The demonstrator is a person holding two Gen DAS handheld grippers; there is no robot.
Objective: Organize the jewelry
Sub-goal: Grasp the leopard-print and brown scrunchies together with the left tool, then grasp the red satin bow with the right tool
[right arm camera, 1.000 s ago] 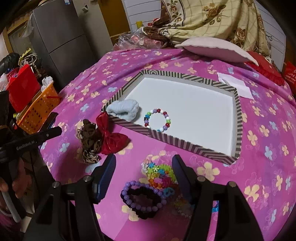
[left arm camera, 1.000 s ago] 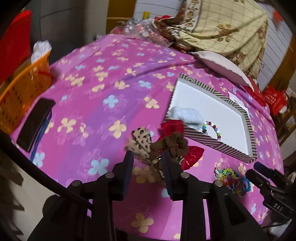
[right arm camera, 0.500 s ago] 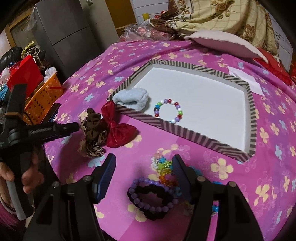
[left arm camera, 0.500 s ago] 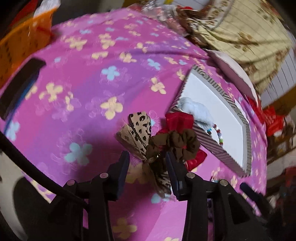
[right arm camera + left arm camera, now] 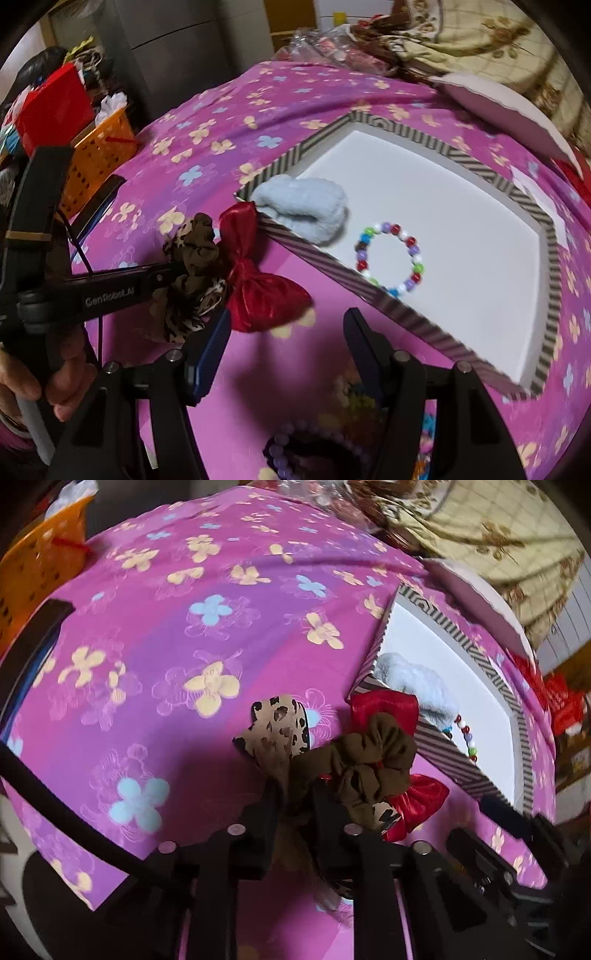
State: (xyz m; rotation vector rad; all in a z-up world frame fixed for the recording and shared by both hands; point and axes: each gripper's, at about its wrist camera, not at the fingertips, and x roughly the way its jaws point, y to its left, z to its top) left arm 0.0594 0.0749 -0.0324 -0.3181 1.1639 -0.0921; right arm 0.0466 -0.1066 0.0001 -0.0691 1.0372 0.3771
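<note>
A leopard-print hair bow [image 5: 277,727], a brown scrunchie [image 5: 369,760] and a red satin bow [image 5: 417,801] lie in a heap on the pink flowered cloth, just outside the striped tray [image 5: 443,746]. My left gripper [image 5: 295,805] comes down on the heap with its jaws closing, and leopard fabric is pinched between them. In the right wrist view the left gripper [image 5: 181,271] reaches into the brown scrunchie [image 5: 199,247]. My right gripper [image 5: 286,321] hovers open beside the red bow [image 5: 258,295], holding nothing. Inside the tray [image 5: 325,254] lie a pale blue fluffy scrunchie [image 5: 303,206] and a multicolour bead bracelet [image 5: 362,254].
A purple bead bracelet [image 5: 295,450] and blurred colourful bands [image 5: 354,398] lie under the right gripper. An orange basket [image 5: 96,158] and a red box [image 5: 55,107] stand off the left edge. A pillow [image 5: 498,107] and a blanket lie behind the tray. A person's hand [image 5: 55,380] holds the left gripper.
The left gripper sank onto the heap, spread wider, then narrowed on the leopard fabric. The right gripper slid left from over the bracelets toward the red bow, still open.
</note>
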